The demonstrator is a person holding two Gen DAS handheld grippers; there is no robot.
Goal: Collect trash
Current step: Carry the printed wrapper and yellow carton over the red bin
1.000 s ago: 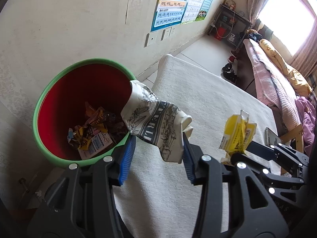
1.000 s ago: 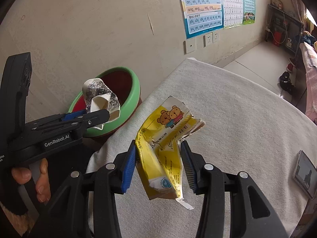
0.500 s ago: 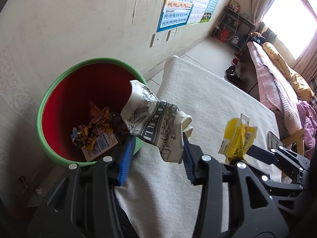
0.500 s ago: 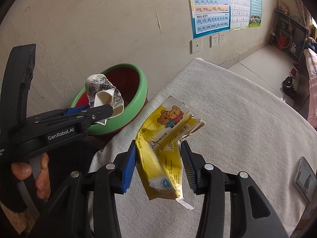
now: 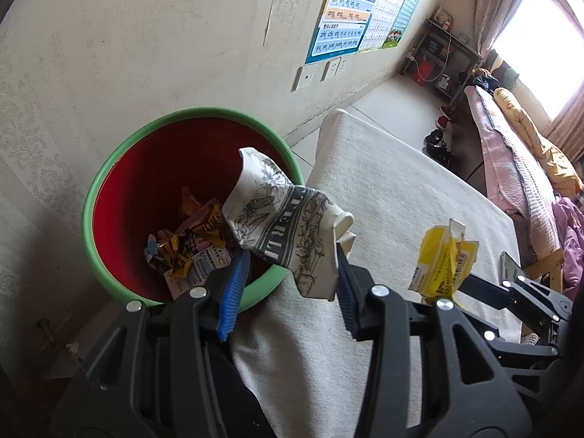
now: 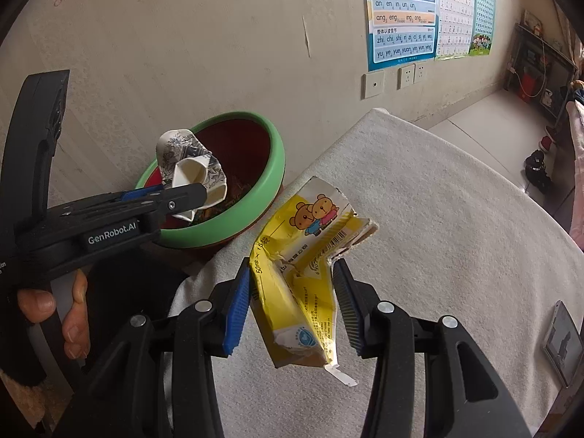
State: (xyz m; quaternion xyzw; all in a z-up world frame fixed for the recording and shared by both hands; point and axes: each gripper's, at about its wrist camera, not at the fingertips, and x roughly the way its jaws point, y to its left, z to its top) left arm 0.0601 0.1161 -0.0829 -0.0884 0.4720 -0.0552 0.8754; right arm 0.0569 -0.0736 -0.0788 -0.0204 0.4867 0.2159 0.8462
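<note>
Two grippers, both loaded. Left gripper [image 5: 288, 284] pinches a crumpled printed paper cup [image 5: 288, 233] between its blue pads, over the near rim of the green-rimmed red bin [image 5: 109, 182]. Right gripper [image 6: 292, 306] clamps a torn yellow carton [image 6: 303, 266] just right of the bin, above the white-covered table [image 6: 456, 237]. Wrappers [image 5: 189, 248] lie in the bin's bottom.

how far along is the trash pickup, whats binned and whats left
Done: several wrappers already lie in the red bin. In hand: the left claw grips a crumpled paper cup at the bin's rim, not yet released, and the right claw grips a torn yellow box over the cloth-covered table. Left: drop both in. No other loose trash shows on the cloth.
</note>
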